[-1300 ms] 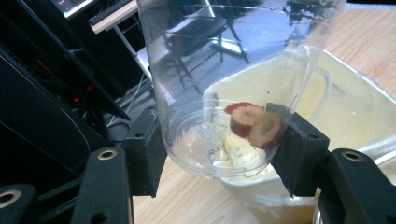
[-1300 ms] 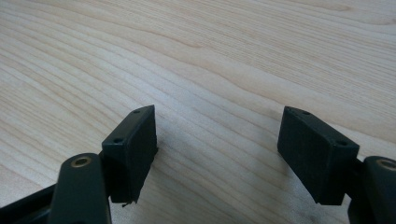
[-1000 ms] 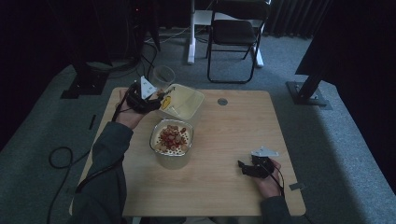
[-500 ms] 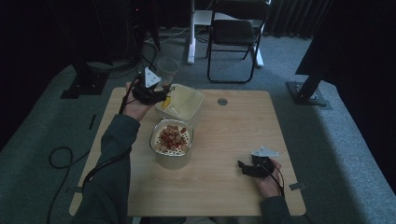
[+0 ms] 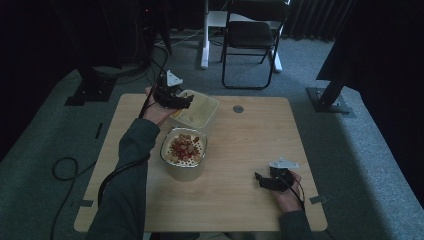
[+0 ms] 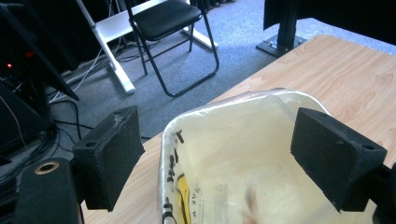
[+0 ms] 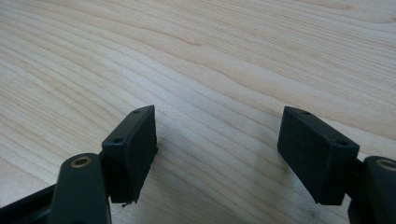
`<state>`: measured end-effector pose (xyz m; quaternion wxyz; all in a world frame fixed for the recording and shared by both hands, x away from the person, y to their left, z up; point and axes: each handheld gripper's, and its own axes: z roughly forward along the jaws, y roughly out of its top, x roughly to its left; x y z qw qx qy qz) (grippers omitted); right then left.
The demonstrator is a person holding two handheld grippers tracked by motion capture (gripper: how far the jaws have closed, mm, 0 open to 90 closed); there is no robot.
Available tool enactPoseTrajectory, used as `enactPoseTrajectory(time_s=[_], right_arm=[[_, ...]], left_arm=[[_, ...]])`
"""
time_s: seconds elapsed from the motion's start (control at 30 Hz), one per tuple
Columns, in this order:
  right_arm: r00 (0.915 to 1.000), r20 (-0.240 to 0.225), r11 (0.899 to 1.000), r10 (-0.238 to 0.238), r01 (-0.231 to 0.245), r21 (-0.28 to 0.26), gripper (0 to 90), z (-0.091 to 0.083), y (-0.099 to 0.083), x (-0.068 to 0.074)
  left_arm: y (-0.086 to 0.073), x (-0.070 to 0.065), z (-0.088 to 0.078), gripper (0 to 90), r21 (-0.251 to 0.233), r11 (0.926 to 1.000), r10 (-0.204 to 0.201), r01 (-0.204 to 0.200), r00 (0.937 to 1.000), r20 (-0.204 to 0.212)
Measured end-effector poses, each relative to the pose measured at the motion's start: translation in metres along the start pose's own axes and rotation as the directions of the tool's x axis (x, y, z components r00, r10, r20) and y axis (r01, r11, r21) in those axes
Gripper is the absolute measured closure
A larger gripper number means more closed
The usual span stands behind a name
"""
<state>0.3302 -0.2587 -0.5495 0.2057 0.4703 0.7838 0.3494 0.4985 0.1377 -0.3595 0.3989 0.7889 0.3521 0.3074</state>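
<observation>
Hovering over the pale tub [image 6: 243, 154], the left tongs [image 6: 224, 154] have just released, holding nothing.

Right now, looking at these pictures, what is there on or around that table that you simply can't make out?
- High view: the pieces in the round bowl are too small and dim to name.
- Left gripper view: the black and yellow print on the pale tub is cut off by the bottom edge; a brownish smear inside is blurred.
- High view: the small dark disc on the table is too small to identify.
- High view: the room behind the chair is lost in darkness.
</observation>
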Motion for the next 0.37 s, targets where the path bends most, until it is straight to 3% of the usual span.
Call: enactPoseTrajectory(time_s=[0.37], right_arm=[[1.0000, 0.001, 1.000, 0.000, 0.000, 0.000, 26.8, 0.000, 0.000, 0.000]], left_arm=[[-0.003, 0.007, -0.012, 17.0, -0.009, 1.0000, -0.003, 0.003, 0.9996, -0.028]])
